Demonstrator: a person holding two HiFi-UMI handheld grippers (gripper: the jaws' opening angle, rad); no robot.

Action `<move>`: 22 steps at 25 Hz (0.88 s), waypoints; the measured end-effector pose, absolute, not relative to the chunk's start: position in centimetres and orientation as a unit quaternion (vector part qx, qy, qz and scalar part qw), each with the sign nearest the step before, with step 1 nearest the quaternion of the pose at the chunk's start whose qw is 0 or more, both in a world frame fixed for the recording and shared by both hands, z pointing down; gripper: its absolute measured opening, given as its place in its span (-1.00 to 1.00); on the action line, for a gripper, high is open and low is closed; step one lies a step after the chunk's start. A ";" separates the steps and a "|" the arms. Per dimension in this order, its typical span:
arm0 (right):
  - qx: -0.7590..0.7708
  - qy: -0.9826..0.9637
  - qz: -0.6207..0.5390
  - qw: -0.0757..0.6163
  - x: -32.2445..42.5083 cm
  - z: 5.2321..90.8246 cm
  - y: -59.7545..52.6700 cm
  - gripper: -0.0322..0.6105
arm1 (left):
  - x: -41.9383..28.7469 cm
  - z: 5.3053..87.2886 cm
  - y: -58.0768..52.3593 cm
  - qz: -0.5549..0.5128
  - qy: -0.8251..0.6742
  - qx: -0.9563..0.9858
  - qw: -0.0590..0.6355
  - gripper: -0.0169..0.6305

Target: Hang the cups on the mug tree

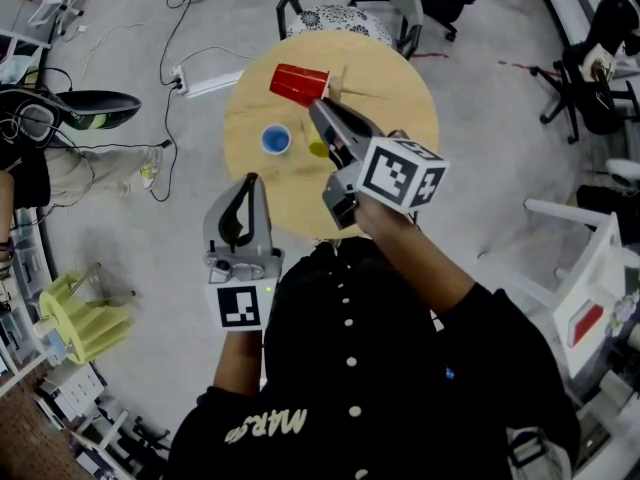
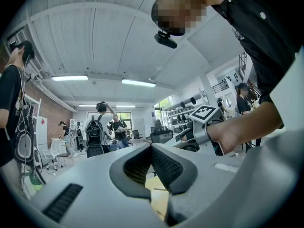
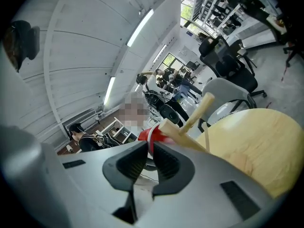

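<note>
A red cup (image 1: 298, 84) lies on its side at the far part of the round wooden table (image 1: 400, 98), against the pegs of the wooden mug tree (image 3: 199, 110). My right gripper (image 1: 318, 108) reaches over the table to it. In the right gripper view its jaws stand almost together with the red cup's (image 3: 148, 135) rim pinched at the tips. A blue cup (image 1: 276, 140) stands upright left of that gripper. A small yellow-green thing (image 1: 317, 149) peeks out beside it. My left gripper (image 1: 249, 182) hovers at the near table edge, shut and empty.
A grey chair (image 1: 350, 8) stands behind the table, and a power strip (image 1: 205, 83) with cables lies on the floor to its left. A yellow rack (image 1: 80, 313) sits at the lower left. Office chairs (image 1: 585, 78) and several people stand around the room.
</note>
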State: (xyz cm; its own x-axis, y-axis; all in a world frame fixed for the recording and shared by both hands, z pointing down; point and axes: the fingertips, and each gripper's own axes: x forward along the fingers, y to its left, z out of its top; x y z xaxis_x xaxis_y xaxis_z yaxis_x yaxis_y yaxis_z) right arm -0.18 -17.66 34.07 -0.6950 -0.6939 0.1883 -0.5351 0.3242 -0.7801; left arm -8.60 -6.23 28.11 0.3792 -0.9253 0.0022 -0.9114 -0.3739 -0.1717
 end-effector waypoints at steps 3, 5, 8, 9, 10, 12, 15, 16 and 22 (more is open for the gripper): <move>-0.370 0.811 -0.444 0.093 -0.4 34.2 -17.6 -0.80 | -8.4 28.3 -6.3 -0.049 0.554 -0.828 0.071 -0.96; -0.356 0.813 -0.450 0.101 -0.8 33.9 -17.6 -0.88 | -8.2 28.2 -6.3 -0.050 0.553 -0.828 0.072 -0.96; -0.355 0.807 -0.460 0.105 -1.0 34.0 -17.6 -0.89 | -8.0 28.1 -6.1 -0.051 0.554 -0.828 0.073 -0.96; -0.357 0.805 -0.461 0.106 -0.9 34.1 -17.6 -0.88 | -8.0 28.0 -6.0 -0.051 0.553 -0.828 0.073 -0.96; -0.358 0.804 -0.462 0.107 -0.7 34.2 -17.5 -0.87 | -8.0 28.1 -5.9 -0.053 0.553 -0.828 0.074 -0.96; -0.358 0.803 -0.465 0.108 -0.5 34.4 -17.0 -0.85 | -8.1 28.1 -5.7 -0.054 0.554 -0.827 0.075 -0.96; -0.361 0.811 -0.449 0.101 0.1 34.1 -16.4 -0.76 | -8.1 28.1 -5.5 -0.052 0.557 -0.826 0.075 -0.96; -0.361 0.815 -0.443 0.099 0.3 33.9 -16.2 -0.68 | -8.0 28.1 -5.5 -0.051 0.557 -0.826 0.075 -0.96; -0.374 0.819 -0.427 0.087 1.8 34.1 -15.8 -0.55 | -7.6 28.3 -5.7 -0.052 0.555 -0.827 0.073 -0.96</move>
State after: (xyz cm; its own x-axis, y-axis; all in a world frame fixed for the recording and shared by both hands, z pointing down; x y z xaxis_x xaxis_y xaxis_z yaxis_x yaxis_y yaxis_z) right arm 1.83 -15.85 34.12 -0.7049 -0.6872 0.1758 -0.5379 0.3564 -0.7640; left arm -7.58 -5.67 28.29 0.3781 -0.9258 0.0054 -0.9105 -0.3729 -0.1790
